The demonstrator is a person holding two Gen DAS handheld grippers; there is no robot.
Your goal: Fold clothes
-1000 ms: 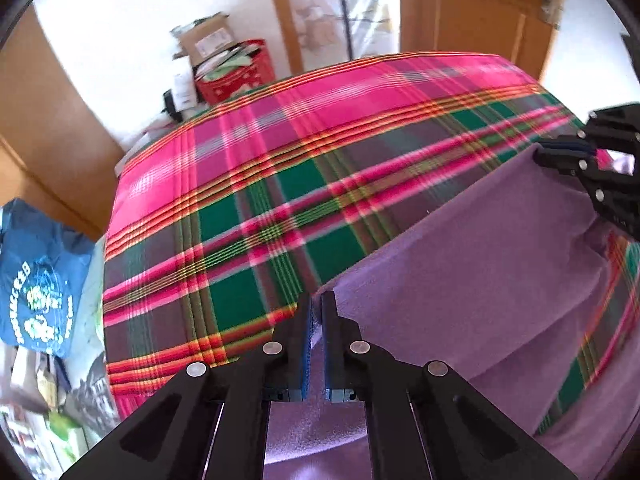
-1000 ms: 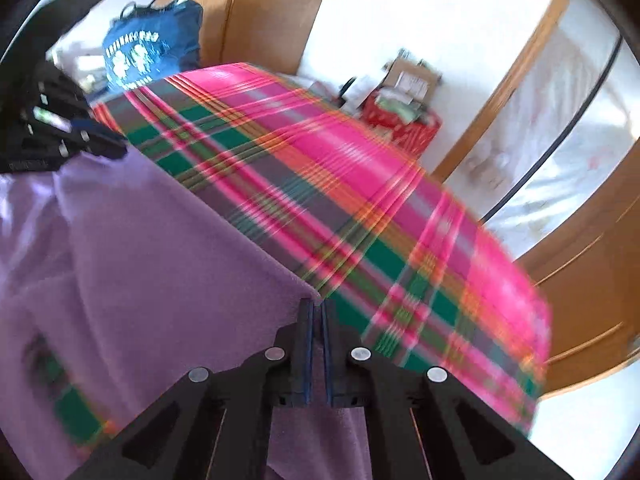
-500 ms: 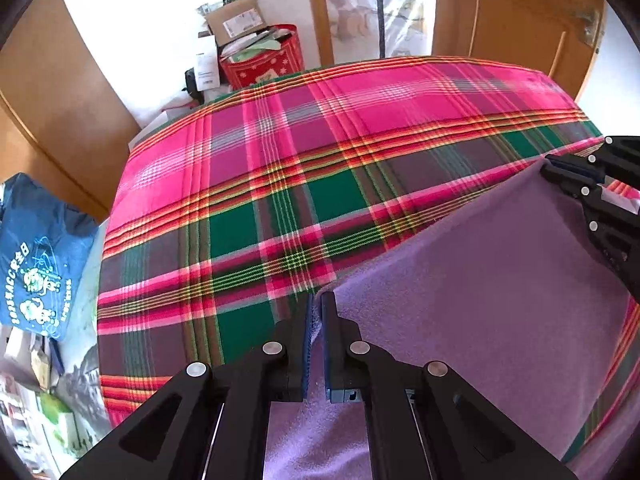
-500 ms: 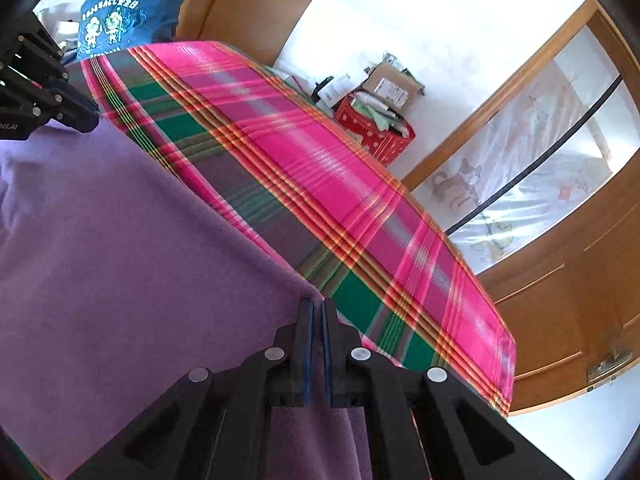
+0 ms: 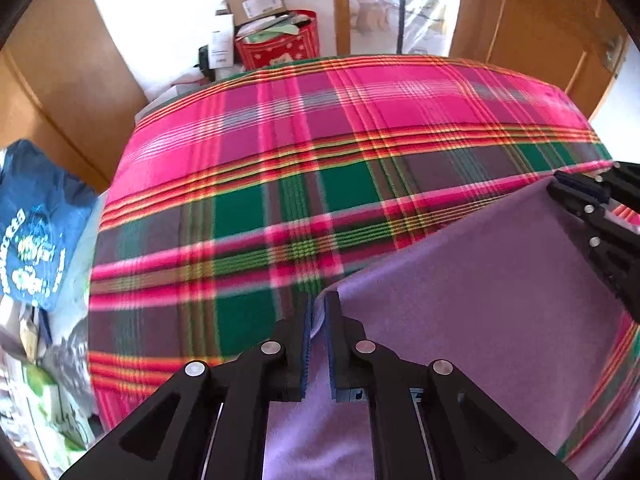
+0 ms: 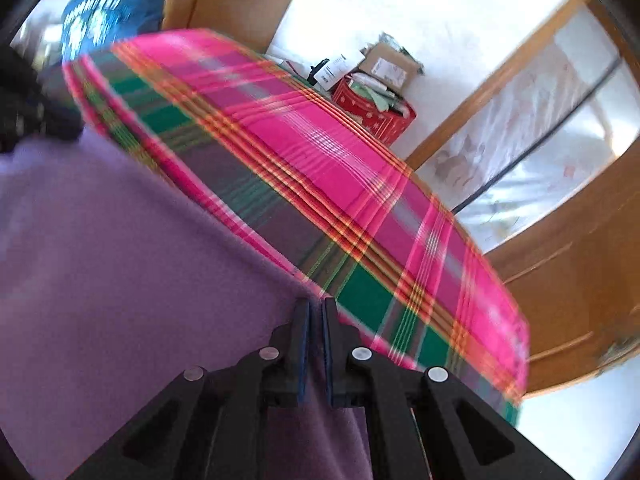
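Observation:
A purple garment (image 5: 492, 280) is stretched between my two grippers above a bed covered by a pink, green and red plaid blanket (image 5: 304, 152). My left gripper (image 5: 319, 308) is shut on the garment's left corner. My right gripper (image 6: 316, 306) is shut on its right corner; it also shows in the left wrist view (image 5: 560, 184) at the right edge. In the right wrist view the garment (image 6: 120, 248) fills the lower left and the left gripper (image 6: 24, 120) is a blurred dark shape at the far left.
A red bin (image 5: 280, 44) with cardboard boxes stands against the white wall beyond the bed. A blue bag (image 5: 36, 220) lies at the bed's left side. Wooden doors (image 5: 540, 20) and panels surround the bed.
Both grippers have lifted and carried the garment's top edge forward over the blanket. The cloth is now pulled flatter and tauter between them. Both stay shut on it.

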